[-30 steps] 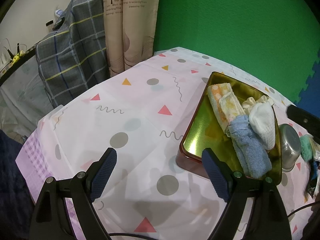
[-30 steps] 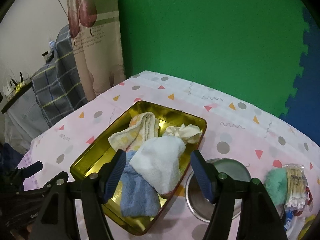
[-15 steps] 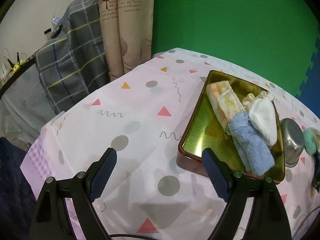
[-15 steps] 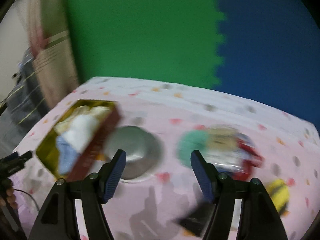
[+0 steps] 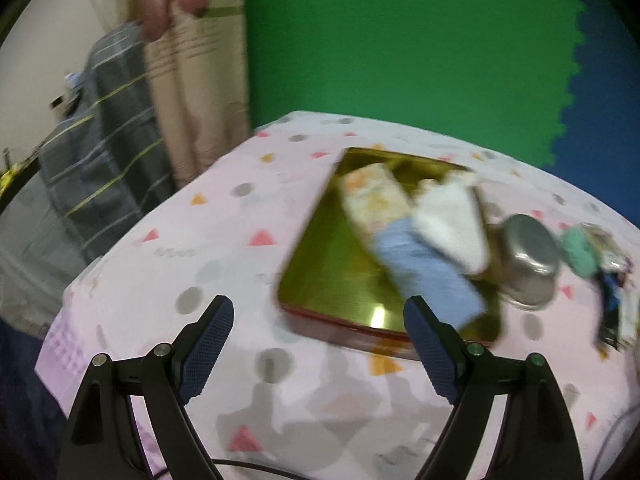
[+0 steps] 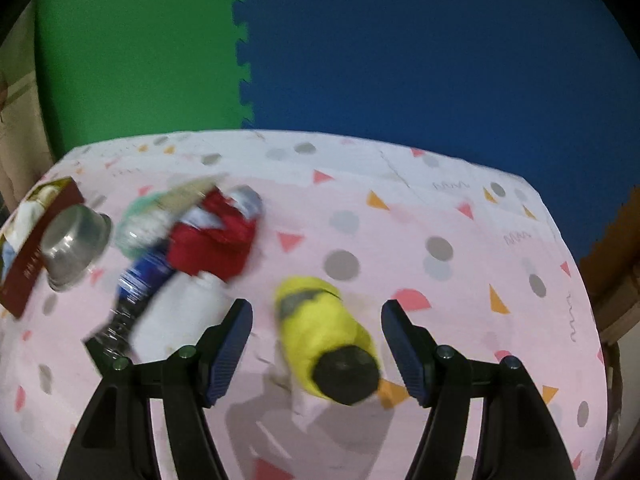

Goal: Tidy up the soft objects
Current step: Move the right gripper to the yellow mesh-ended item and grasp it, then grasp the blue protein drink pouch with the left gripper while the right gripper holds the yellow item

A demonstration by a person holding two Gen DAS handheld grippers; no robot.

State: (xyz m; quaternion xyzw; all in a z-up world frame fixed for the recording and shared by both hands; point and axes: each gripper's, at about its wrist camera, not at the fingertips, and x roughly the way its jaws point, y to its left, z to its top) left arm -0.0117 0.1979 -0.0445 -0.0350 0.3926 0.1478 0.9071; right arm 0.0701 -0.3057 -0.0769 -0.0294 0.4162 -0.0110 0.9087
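Observation:
A gold tin tray [image 5: 320, 264] with red sides holds a patterned cloth [image 5: 374, 196], a blue cloth [image 5: 428, 276] and a white cloth [image 5: 448, 216]. My left gripper [image 5: 318, 340] is open and empty, just in front of the tray. My right gripper [image 6: 316, 340] is open, with a yellow folded umbrella [image 6: 324, 332] with a black end lying on the table between its fingers, untouched. A red cloth [image 6: 212, 240] and a teal fluffy thing [image 6: 138, 216] lie to its left.
A steel bowl [image 6: 72, 240] stands beside the tray [image 6: 24, 256]; it also shows in the left wrist view [image 5: 528, 264]. A blue-wrapped pack [image 6: 136, 292] and a white item [image 6: 180, 320] lie by the red cloth. Table edge at right; a plaid cloth [image 5: 92, 152] hangs at left.
My right gripper has swung from the tray to the right and now hovers around the yellow umbrella. My left gripper has turned slightly right toward the tray. Both views are blurred by motion.

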